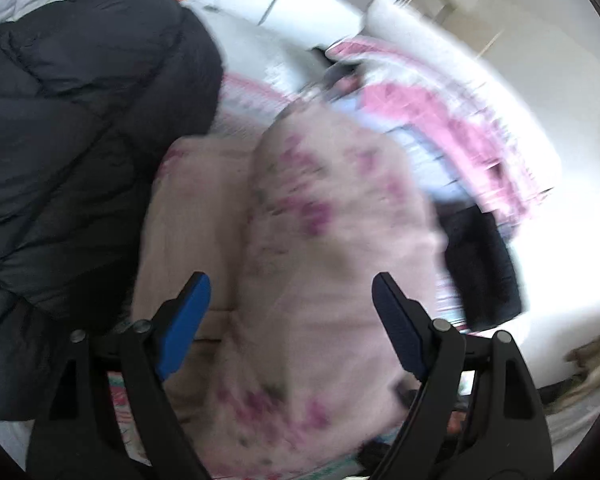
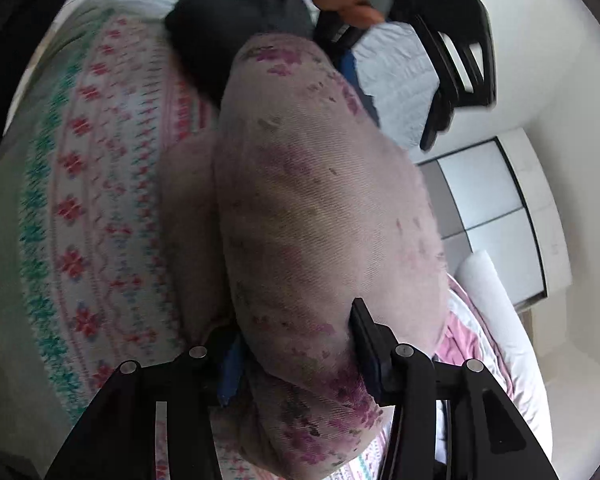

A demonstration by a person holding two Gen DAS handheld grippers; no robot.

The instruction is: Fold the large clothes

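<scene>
No readable text, label, brand, number or sign in either view — both frames blurred. Only woven patterns show: flowers on pink garment (image 2: 324, 216), red-and-green motifs on bedspread (image 2: 100, 184) — no letters among them.

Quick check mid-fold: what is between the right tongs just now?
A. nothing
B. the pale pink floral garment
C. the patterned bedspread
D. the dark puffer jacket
B: in the right wrist view the pale pink floral garment bulges between the right tongs, both fingers against its cloth.
</scene>
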